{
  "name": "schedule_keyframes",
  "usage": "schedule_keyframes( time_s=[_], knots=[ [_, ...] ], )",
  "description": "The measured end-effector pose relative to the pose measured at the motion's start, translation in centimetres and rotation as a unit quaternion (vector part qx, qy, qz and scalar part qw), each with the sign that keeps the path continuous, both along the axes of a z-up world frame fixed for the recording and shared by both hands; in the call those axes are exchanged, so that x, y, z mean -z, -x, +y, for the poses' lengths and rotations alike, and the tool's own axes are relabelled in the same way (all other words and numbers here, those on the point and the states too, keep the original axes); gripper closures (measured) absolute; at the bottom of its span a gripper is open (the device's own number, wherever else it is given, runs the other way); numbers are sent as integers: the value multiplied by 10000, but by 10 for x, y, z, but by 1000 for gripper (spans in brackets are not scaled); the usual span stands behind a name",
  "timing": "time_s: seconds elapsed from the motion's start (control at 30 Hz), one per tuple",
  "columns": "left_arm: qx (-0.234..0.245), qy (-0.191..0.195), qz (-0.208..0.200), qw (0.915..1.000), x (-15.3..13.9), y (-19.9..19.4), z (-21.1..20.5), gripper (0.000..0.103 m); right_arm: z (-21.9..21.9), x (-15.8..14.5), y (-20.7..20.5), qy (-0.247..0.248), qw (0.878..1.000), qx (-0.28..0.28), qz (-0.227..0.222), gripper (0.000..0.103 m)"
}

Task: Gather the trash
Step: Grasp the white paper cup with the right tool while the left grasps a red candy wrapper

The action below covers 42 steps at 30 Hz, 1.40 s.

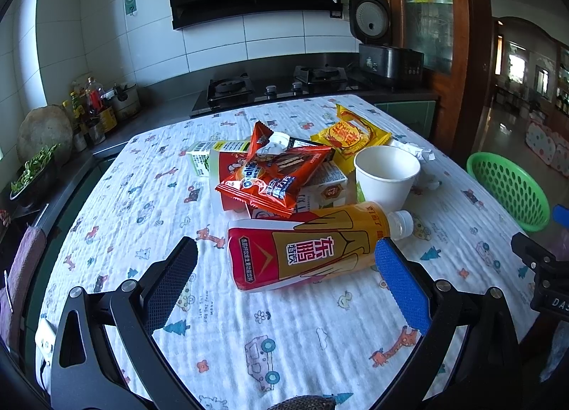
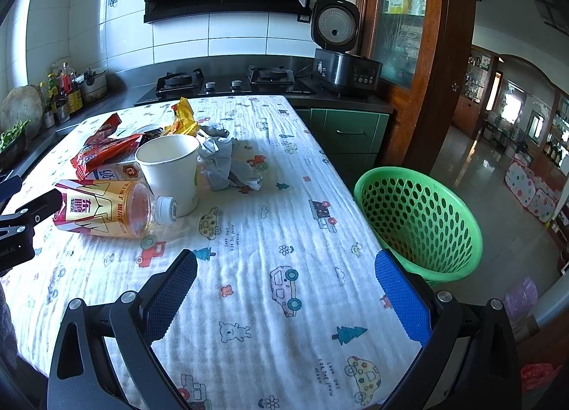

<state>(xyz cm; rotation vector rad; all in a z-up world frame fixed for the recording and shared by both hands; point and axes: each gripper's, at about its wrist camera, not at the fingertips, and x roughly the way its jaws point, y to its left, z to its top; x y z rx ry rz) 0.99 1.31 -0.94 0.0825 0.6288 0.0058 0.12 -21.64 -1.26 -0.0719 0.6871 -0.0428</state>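
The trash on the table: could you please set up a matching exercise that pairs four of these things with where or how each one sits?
Things:
1. drink bottle
2. paper cup
3. green basket
4. crumpled tissue

States:
A. stands upright, open mouth up
B. lies on its side, white cap on
C. sits off the table's right edge, nothing visible in it
D. lies just right of the cup on the cloth

Pairs: 1-B, 2-A, 3-C, 4-D
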Motion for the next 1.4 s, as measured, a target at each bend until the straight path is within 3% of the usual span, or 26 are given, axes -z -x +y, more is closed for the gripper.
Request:
schedule_keyframes(
  time_s=[0.23,0.7,0.97,1.17,1.23,1.3,1.4],
  knots=[
    [-186,10,-17,9998,-8,-11,20,5,12,-6,-15,149,9995,-260,-42,6],
    [-384,-162,20,9991,-16,-31,72,5,69,-12,-71,88,9899,-1410,100,6],
    [-282,213,255,9991,-18,-53,87,5,85,-7,-104,-152,9869,-1572,337,6],
    [-46,365,462,9983,-16,-79,88,13,90,-2,-126,-288,9858,-1584,473,8],
    [85,427,544,9976,-15,-89,87,15,92,0,-131,-274,9859,-1566,514,9],
    [190,478,629,9967,-13,-97,86,17,93,3,-138,-282,9859,-1546,582,19],
    [376,489,720,9955,-11,-109,81,22,92,8,-145,-370,9854,-1515,680,21]
  ],
)
